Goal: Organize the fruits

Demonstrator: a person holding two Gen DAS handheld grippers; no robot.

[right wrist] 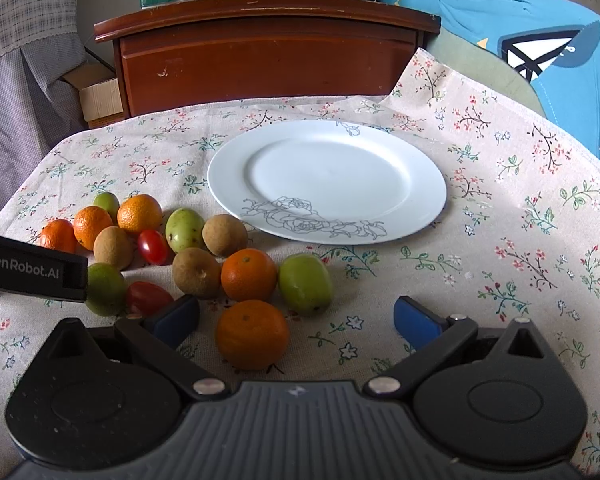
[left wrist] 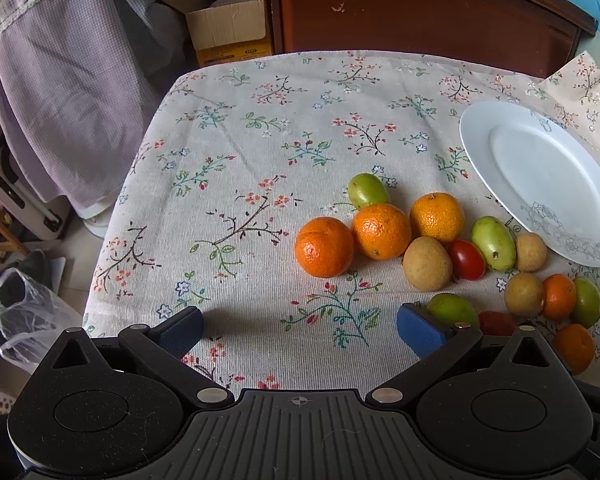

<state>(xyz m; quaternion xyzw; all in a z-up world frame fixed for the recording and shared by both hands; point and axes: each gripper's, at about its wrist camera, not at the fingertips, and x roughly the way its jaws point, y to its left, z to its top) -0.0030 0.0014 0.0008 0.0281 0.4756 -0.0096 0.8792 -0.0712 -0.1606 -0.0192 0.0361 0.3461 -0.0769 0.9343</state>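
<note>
A white plate (right wrist: 328, 148) with a drawn rose stands on the floral tablecloth; it also shows in the left wrist view (left wrist: 540, 176). Left of it lie several fruits: oranges (right wrist: 252, 334) (left wrist: 324, 246), green fruits (right wrist: 305, 282) (left wrist: 493, 242), brown fruits (right wrist: 196, 271) (left wrist: 427, 263) and red cherry tomatoes (right wrist: 153, 246) (left wrist: 466, 259). My right gripper (right wrist: 296, 320) is open and empty, with the nearest orange between its fingers. My left gripper (left wrist: 300, 328) is open and empty, left of the pile, and shows in the right wrist view (right wrist: 32, 270).
The tablecloth (left wrist: 240, 140) covers the table. A brown wooden cabinet (right wrist: 268, 52) stands behind it. A cardboard box (left wrist: 230, 20) and hanging cloth (left wrist: 60, 92) are at the far left. A blue cushion (right wrist: 540, 52) is at the right. A plastic bag (left wrist: 24, 320) lies on the floor.
</note>
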